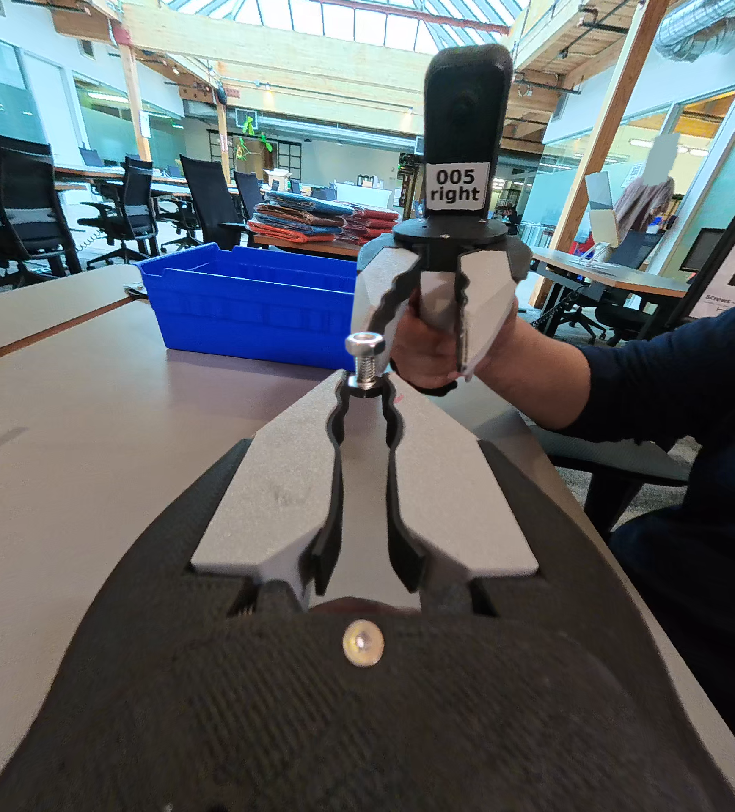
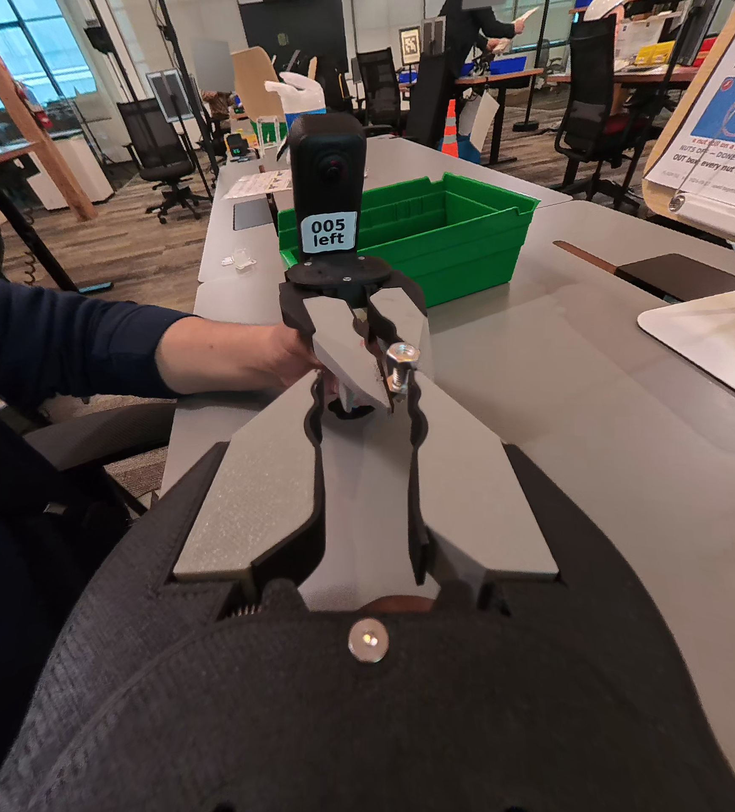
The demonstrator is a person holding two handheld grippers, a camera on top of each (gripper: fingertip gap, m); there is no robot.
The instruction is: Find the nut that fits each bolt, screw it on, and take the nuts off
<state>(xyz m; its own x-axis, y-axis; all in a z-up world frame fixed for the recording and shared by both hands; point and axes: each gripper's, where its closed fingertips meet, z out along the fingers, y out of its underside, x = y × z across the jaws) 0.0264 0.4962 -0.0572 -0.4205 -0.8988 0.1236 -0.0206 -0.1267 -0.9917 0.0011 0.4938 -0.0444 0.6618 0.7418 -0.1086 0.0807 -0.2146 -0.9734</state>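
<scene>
Left gripper (image 1: 363, 389): nearly closed, tips pinching the lower end of the bolt (image 1: 363, 368); only a narrow gap remains between the fingers.
Right gripper (image 2: 365, 384): spread wide, grips nothing; faces the left gripper across the bolt, with one fingertip (image 2: 414, 386) against the side of the bolt.
Bolt: silver, stands upright above the table (image 1: 93, 417), raised clear of it, between the two grippers at the middle of both views.
Nut (image 1: 364, 346): silver, sits at the top end of the bolt, with bare thread showing below it; lies level with the right gripper's near fingertip and looks to touch it.
Lower end of bolt: a wider silver part, mostly hidden between the left gripper's pads; cannot tell whether this is the head or a second nut.
Hands: one hand (image 1: 427, 351) wraps the handle of the right gripper, with a dark blue sleeve behind it; the other hand (image 2: 286, 356) holds the left gripper.
Blue bin (image 1: 247, 307): rests on the table beyond the bolt in the left wrist view; contents not visible.
Green bin (image 2: 466, 259): rests on the table behind the left gripper in the right wrist view; looks bare inside.
Instruction sheet (image 2: 730, 132): clipped to a tilted board on a white stand, at the right edge of the right wrist view.
</scene>
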